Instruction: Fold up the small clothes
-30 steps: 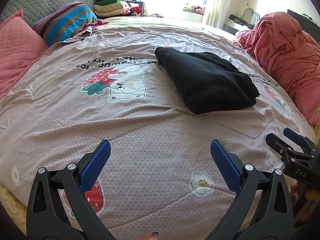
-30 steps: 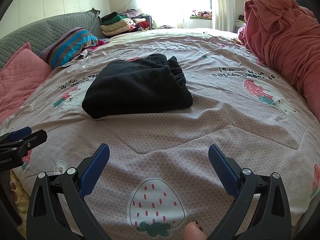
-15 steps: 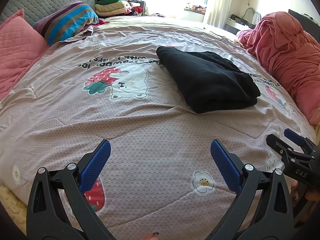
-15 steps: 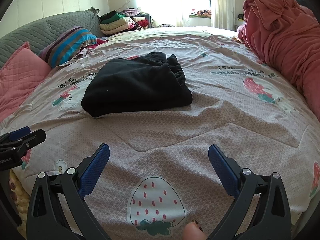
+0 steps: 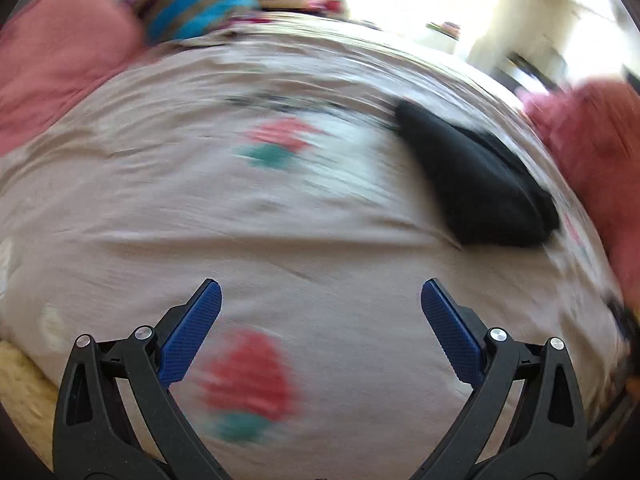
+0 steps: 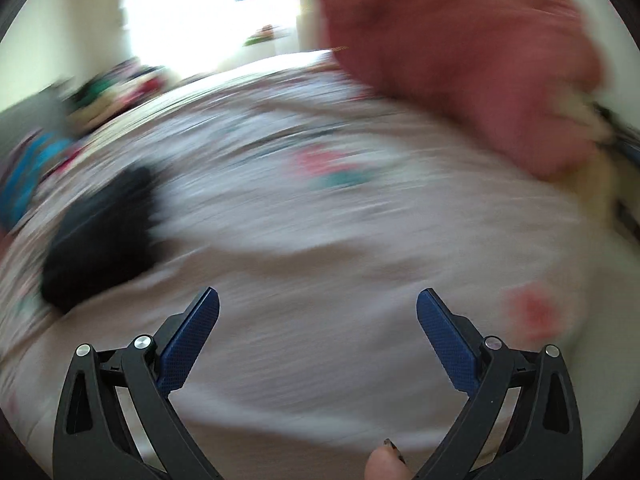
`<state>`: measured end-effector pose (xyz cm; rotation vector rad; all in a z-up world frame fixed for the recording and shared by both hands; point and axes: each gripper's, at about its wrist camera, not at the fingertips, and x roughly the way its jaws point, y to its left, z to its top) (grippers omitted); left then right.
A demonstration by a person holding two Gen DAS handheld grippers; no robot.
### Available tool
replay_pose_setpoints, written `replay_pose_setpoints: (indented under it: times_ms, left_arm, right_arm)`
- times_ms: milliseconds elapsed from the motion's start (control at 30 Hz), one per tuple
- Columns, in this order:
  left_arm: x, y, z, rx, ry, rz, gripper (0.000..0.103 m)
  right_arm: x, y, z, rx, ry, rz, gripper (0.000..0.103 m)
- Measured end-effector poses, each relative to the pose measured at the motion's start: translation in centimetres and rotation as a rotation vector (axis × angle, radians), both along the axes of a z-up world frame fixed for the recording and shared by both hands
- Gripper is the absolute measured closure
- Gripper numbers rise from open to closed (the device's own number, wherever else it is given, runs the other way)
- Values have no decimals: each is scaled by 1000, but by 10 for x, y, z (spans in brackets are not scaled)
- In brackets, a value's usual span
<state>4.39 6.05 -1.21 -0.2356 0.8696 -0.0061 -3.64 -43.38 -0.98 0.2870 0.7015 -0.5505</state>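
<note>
Near: left claw (image 5: 320,332) spread wide, empty, over the bed quilt (image 5: 304,216) | right claw (image 6: 318,332) likewise spread, empty | Middle: black garment (image 5: 476,188) lies folded, at two o'clock from left claw, ten o'clock from right, well apart | Far: red heap (image 6: 460,60), possibly unfolded | Progress: one piece looks done; views blurred.

Daylight is blowing out the window (image 6: 208,12) at the top of both frames. Motion blur is smearing the bedspread (image 5: 280,208) everywhere, while fisheye distortion is bending the edges into dark corners.
</note>
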Motion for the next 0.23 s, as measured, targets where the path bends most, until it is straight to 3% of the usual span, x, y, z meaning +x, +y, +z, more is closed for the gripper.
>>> replay_pose_setpoints:
  times_ms: [67,167,233]
  left_arm:
    - [11,55,4,11,0,144,9]
    - [24,139,7,97,6,372,9]
    - [31,195,6,162,32,526,9]
  right_arm:
    - [-27,-75,-1,-9,44,-272,5]
    - [-76,-165,-9,-23,99,-613,5]
    - [-121,-228,-21,57,128,-841,5]
